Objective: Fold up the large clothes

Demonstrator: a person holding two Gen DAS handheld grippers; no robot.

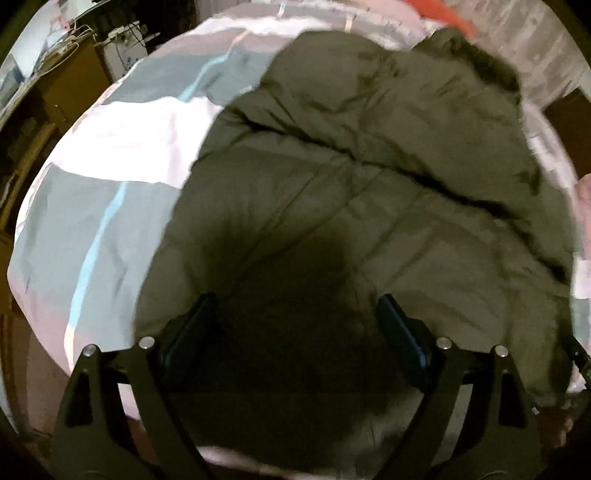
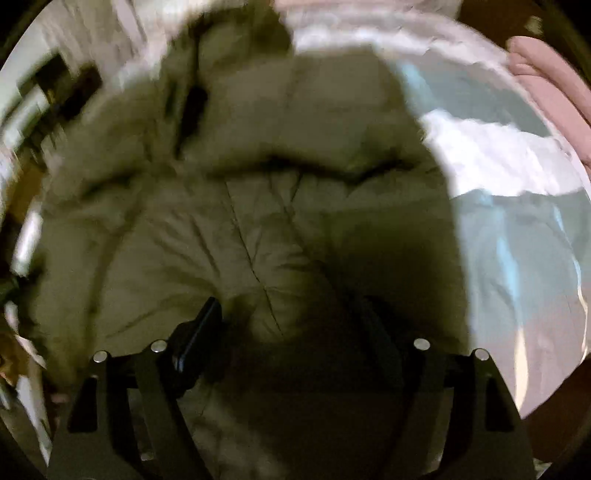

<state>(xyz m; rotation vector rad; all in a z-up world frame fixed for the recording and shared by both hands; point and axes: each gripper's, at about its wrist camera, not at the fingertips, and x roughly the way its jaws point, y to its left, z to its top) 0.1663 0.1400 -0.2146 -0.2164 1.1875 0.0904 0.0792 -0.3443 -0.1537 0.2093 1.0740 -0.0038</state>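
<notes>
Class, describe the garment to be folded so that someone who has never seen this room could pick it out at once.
Start at the bed, spread with a cover of grey, white and pale-blue blocks. On that cover lies one big puffy quilted coat, olive green, with a darker fuzzy trim at its far end. It is the only dark, padded thing there; the bedding around it is pale and flat.

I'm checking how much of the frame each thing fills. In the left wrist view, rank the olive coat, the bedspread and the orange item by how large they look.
1. Coat: fills most of the view.
2. Bedspread: wide area to the left, partly covered by the coat.
3. Orange item: a sliver at the top edge, cut off and far away, so its true size is unsure.
</notes>
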